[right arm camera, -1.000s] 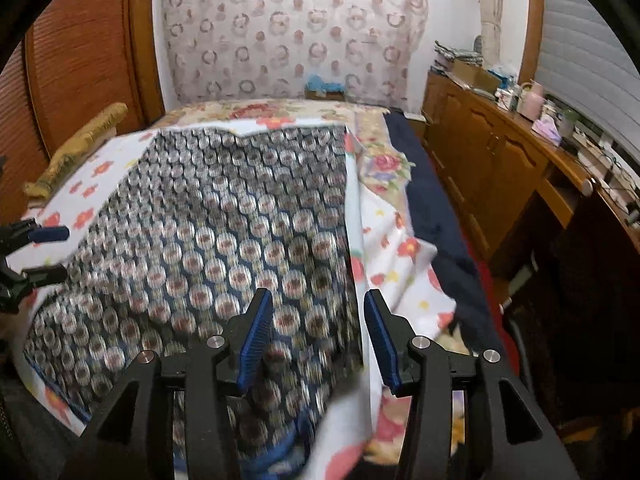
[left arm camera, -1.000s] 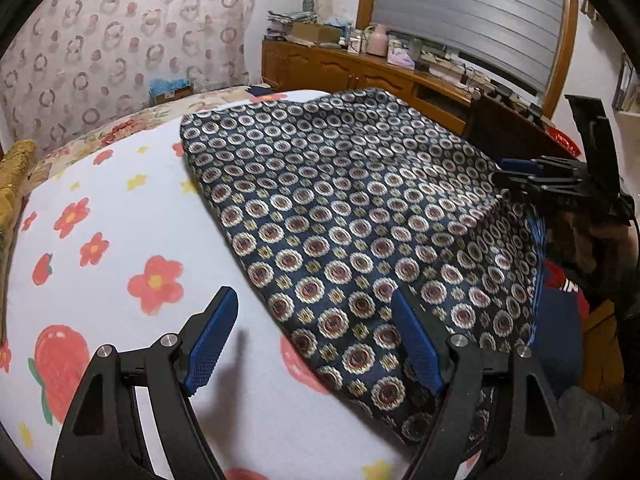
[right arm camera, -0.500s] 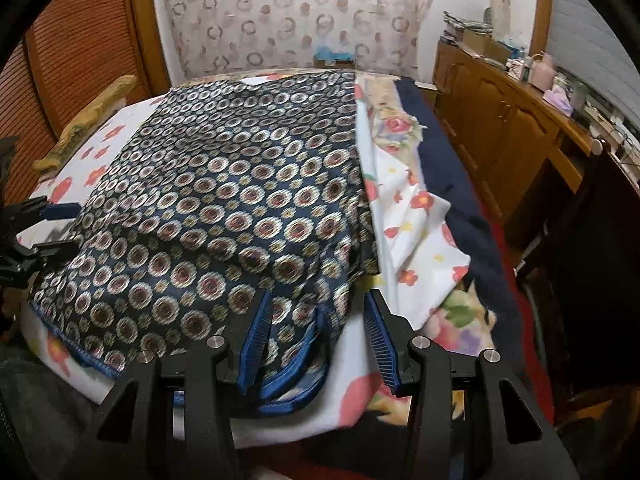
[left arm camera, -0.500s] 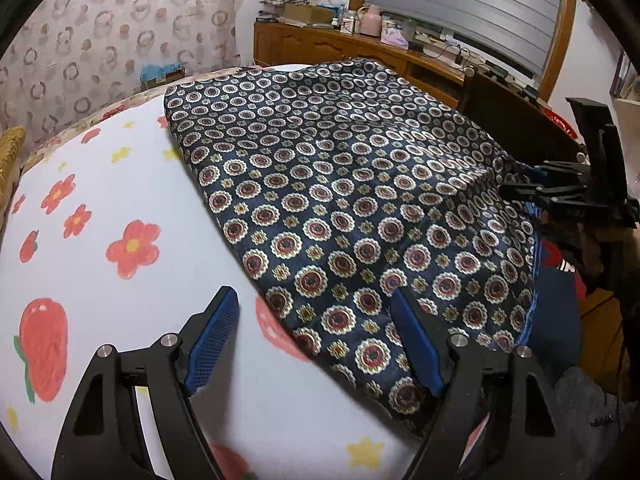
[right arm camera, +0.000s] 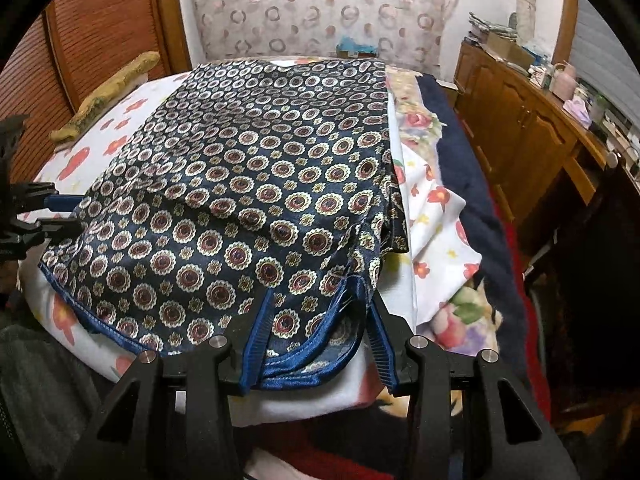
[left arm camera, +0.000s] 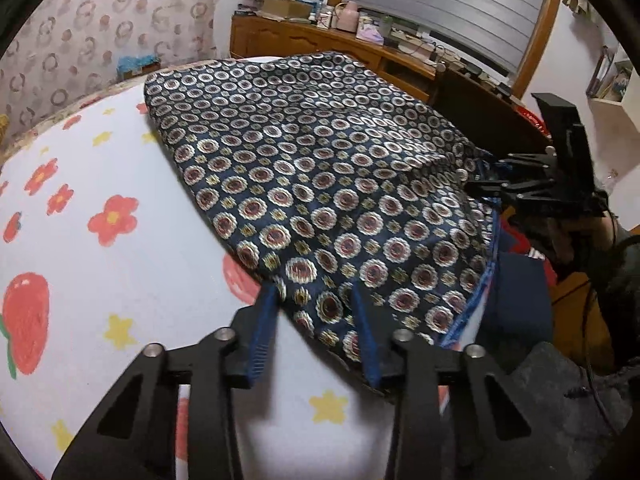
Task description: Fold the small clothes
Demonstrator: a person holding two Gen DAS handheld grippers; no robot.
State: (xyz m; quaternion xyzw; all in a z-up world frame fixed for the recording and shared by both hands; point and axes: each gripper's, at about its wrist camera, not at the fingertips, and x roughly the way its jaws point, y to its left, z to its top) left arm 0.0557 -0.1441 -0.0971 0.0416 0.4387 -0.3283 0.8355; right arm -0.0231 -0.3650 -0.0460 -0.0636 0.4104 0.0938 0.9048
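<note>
The patterned garment (left arm camera: 320,184) lies flat on the flowered bedsheet (left arm camera: 100,272), its long axis running from the near hem to the far end of the bed. Both tongs sit at the near hem, one at each corner. The left gripper (left arm camera: 316,308) is closing, with the near-left corner between its jaws. The right gripper (right arm camera: 320,312) straddles the near-right corner by the blue hem trim (right arm camera: 304,364); jaws part-open, and a firm pinch cannot be confirmed.
</note>
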